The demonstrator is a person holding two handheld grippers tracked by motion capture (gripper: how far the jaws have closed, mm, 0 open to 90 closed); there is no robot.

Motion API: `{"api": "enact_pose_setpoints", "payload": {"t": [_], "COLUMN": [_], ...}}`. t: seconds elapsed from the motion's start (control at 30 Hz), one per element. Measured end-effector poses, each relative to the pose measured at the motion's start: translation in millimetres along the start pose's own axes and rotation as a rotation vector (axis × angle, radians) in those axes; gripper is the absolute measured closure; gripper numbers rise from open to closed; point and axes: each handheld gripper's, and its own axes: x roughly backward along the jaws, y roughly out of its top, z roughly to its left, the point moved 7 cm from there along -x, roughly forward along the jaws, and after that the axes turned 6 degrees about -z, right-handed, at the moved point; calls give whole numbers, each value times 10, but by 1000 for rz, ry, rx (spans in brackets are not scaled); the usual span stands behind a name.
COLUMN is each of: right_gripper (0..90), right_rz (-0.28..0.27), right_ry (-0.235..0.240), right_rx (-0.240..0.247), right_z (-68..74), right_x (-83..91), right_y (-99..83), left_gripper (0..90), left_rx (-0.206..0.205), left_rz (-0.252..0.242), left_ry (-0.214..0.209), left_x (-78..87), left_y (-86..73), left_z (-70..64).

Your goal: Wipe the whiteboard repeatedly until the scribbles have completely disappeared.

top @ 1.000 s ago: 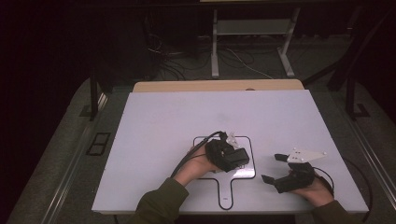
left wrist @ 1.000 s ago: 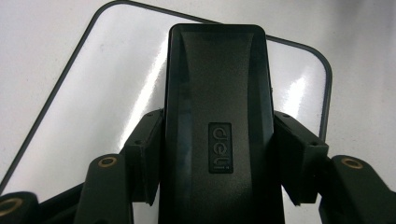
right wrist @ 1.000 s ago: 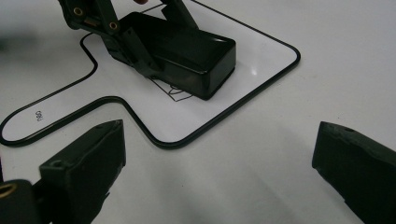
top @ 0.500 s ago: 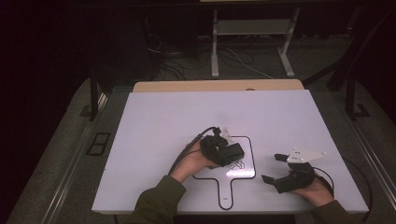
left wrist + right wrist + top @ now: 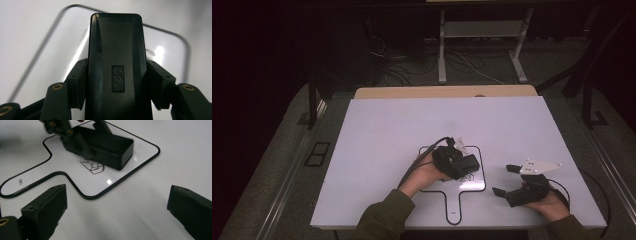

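the left gripper (image 5: pixel 116 85) pinches a black whiteboard eraser (image 5: pixel 116 57) across its long sides over the small whiteboard (image 5: pixel 477 182), a hold that should suit this light, rigid, rather slick-shelled block, while the right gripper (image 5: pixel 504 181) rests nearby with jaws spread.

The far and left parts of the table (image 5: pixel 387 130) lie bare and passable; near right, the two hand-held grippers crowd the paddle-shaped whiteboard (image 5: pixel 472 187), with bare table between them.
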Motion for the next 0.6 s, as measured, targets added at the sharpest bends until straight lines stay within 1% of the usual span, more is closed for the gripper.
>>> {"api": "enact_pose_setpoints", "payload": {"t": [0.03, 0.07, 0.13, 0.17, 0.2, 0.23, 0.27, 0.3, 0.37, 0.4, 0.43, 0.47, 0.5, 0.53, 0.6], "right_gripper": [18, 18, 18, 18, 18, 18, 18, 18, 18, 18, 18, 17, 18, 18, 18], "right_rz": [1, 2, 1, 1, 0, -4, -8, -11, -18, -19, -19, -19, -19, -19, -18], "right_ry": [0, -1, -1, -1, -1, -2, -4, -7, -9, -10, -10, -9, -9, -9, -9], "right_rx": [-1, -2, -1, -1, 0, 2, 0, -3, -2, -2, -2, -1, -1, -1, 0], "right_z": [-1, -2, -1, -1, -3, -10, -16, -19, -23, -23, -22, -21, -20, -20, -20], "right_x": [0, 0, -1, -1, 1, 3, 10, 20, 32, 36, 38, 39, 39, 39, 38], "right_y": [0, -1, 0, 0, 2, 5, 11, 16, 24, 25, 26, 26, 26, 26, 25], "left_gripper": [388, 388, 388, 388, 388, 388, 388, 388, 388, 388, 388, 388, 388, 388, 388], "left_rx": [28, 2, 2, 4, -8, -54, -68, -70, -105, -92, -87, -97, -114, -114, -110], "left_rz": [-23, -5, 9, 5, -14, 18, 19, 11, 23, 25, 23, 22, 17, 17, 16], "left_ry": [5, 0, 2, -7, -12, -29, -35, -42, -60, -70, -76, -78, -75, -77, -60], "left_x": [-11, 4, 2, -10, -37, -31, -48, -71, -96, -107, -119, -129, -138, -141, -144], "left_y": [8, -2, 1, 14, 42, 41, 59, 80, 105, 112, 121, 131, 145, 151, 155], "left_z": [30, 66, 33, -7, -48, -83, -143, -212, -316, -376, -418, -435, -424, -408, -327]}}
